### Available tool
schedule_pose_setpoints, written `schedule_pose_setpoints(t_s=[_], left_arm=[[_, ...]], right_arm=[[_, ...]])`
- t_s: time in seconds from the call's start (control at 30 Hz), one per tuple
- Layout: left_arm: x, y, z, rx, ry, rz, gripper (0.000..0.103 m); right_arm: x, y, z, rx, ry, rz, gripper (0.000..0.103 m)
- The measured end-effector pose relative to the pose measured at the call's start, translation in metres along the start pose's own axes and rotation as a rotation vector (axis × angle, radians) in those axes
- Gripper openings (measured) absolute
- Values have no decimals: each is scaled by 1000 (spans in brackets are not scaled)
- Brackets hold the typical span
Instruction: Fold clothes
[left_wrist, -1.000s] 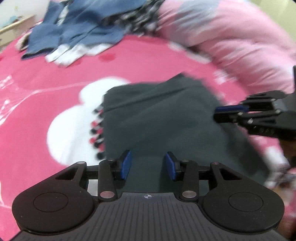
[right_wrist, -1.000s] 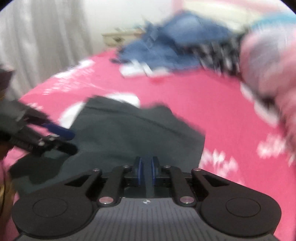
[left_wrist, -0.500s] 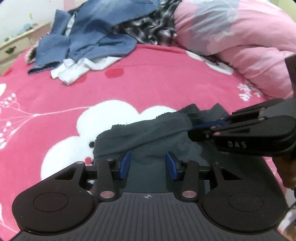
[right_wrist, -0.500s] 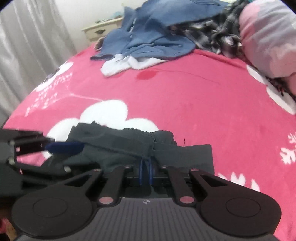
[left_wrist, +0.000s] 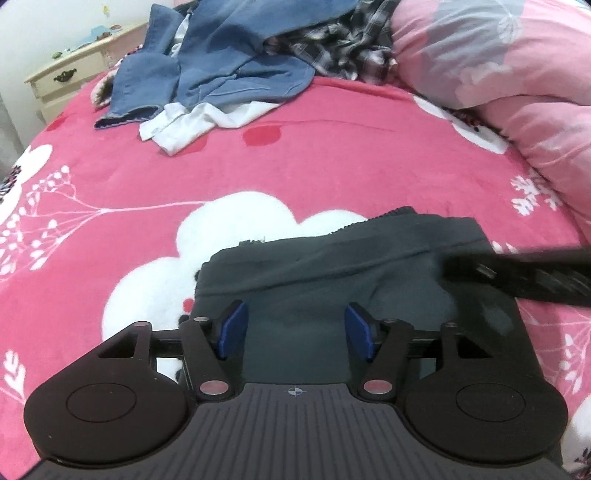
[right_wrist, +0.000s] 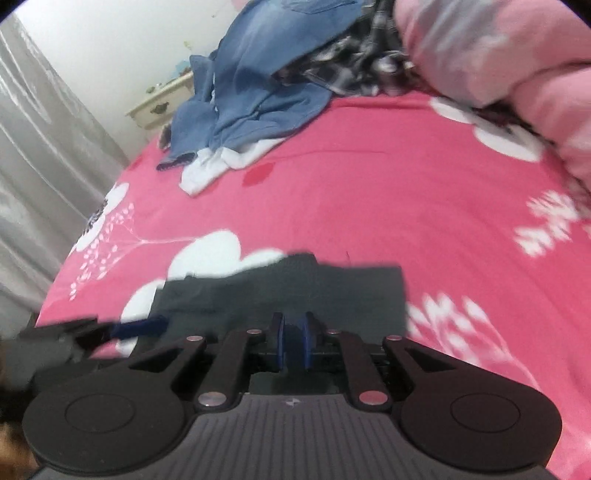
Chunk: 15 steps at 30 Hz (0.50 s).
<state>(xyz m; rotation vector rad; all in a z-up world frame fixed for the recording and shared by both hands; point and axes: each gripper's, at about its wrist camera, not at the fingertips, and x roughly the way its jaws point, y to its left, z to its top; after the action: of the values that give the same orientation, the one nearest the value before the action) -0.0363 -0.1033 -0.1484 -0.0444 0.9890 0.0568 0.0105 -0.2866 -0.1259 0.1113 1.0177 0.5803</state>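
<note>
- The left claw (left_wrist: 295, 332) has just been opening. Its blue pads now stand wide apart over the dark grey garment (left_wrist: 332, 266), not pressing it.
- The garment was spread out flat before. Now it lies folded into a shorter bundle.
- The right claw (right_wrist: 291, 345) has just opened a little, with only a thin gap.
</note>
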Motion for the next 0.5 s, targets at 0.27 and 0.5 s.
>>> schedule_pose_setpoints(t_s=[0.27, 0.5], left_arm=[[0, -3, 0, 15, 16, 29, 65], [-3, -3, 1, 18, 23, 54, 67]], right_arm=[[-27, 18, -57, -64, 115, -10, 14], [-2, 26, -72, -137, 190, -50, 14]])
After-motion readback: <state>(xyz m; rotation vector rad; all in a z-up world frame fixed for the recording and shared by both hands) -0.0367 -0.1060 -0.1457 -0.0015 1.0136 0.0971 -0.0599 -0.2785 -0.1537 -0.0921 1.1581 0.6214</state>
